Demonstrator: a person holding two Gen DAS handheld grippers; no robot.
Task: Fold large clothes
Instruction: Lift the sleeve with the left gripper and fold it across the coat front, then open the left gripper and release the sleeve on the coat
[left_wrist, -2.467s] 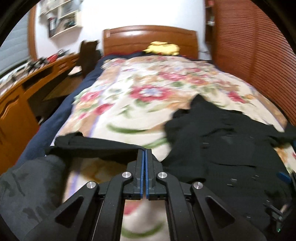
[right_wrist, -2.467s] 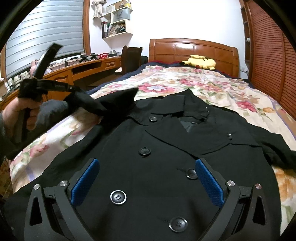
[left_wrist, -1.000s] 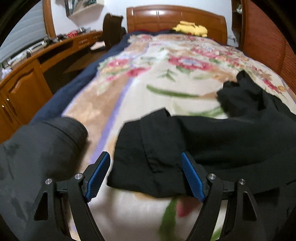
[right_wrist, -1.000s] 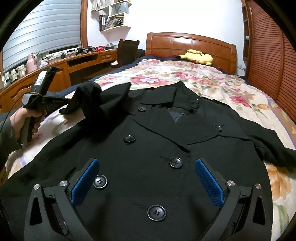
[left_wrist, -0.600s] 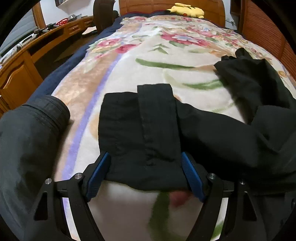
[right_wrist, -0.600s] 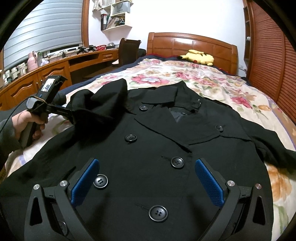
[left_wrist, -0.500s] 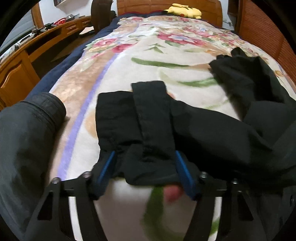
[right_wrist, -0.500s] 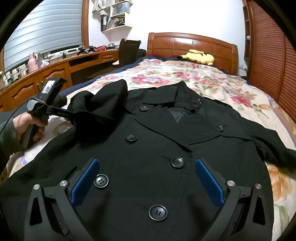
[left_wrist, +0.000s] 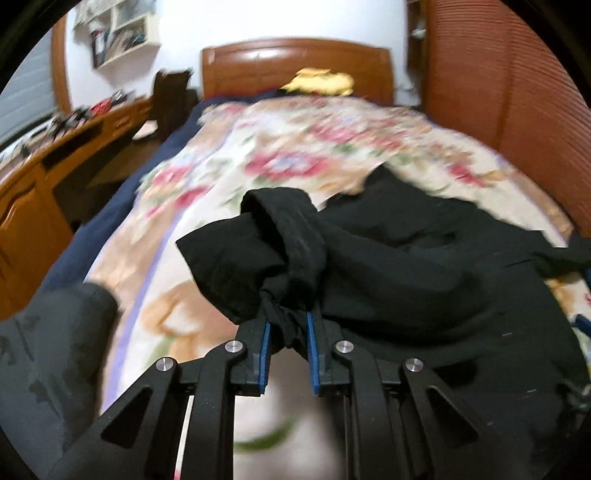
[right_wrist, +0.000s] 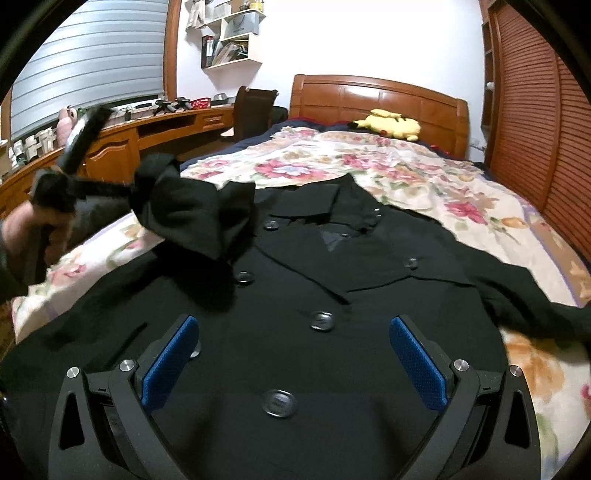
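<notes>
A black double-breasted coat (right_wrist: 332, 280) lies face up on the floral bedspread (right_wrist: 332, 162), buttons showing. My left gripper (left_wrist: 286, 325) is shut on the cuff of the coat's left sleeve (left_wrist: 266, 254) and holds it lifted above the bed. In the right wrist view the left gripper (right_wrist: 127, 190) is at the left, with the raised sleeve (right_wrist: 192, 210) bunched beside the coat's chest. My right gripper (right_wrist: 291, 350) is open and empty, hovering over the coat's lower front. The coat's other sleeve (right_wrist: 535, 295) lies stretched out to the right.
A yellow plush toy (right_wrist: 391, 123) lies by the wooden headboard (right_wrist: 376, 96). A wooden desk (right_wrist: 122, 147) with a chair (right_wrist: 255, 107) runs along the left. Slatted wooden doors (right_wrist: 535, 110) stand on the right.
My left gripper has closed on the sleeve cuff and lifted it off the bed, towards the coat's chest. The right gripper has stayed open over the coat.
</notes>
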